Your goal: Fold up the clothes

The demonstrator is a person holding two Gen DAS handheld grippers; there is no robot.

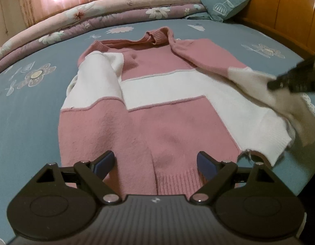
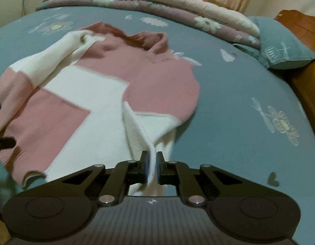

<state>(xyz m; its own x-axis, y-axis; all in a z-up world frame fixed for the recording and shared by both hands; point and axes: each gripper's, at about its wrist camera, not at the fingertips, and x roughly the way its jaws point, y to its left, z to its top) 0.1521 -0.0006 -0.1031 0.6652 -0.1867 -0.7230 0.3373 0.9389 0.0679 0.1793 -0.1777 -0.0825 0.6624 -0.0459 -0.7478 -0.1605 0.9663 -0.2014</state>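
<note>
The sweater (image 1: 157,94) – pink and white blocks, knitted – lies spread on the bed (image 1: 28,110), collar towards the folded quilt (image 1: 108,12), hem nearest the cameras. One sleeve (image 1: 96,85) is already laid across the body. The other sleeve (image 2: 157,110) is lifted off the bed at its white end.

The right gripper (image 2: 151,168) has its fingers closed on a thin fold of that white cuff; the fabric passes between the pads. The left gripper (image 1: 155,163) hangs over the hem, fingers spread wide, nothing between them.

Step in hand, by judgement: folding the second sleeve inward. The next move calls for carrying the pinched cuff across the body – keeping the fabric taut enough not to bunch – then laying it flat beside the first sleeve before release. The left gripper is placed to take the hem afterwards
</note>
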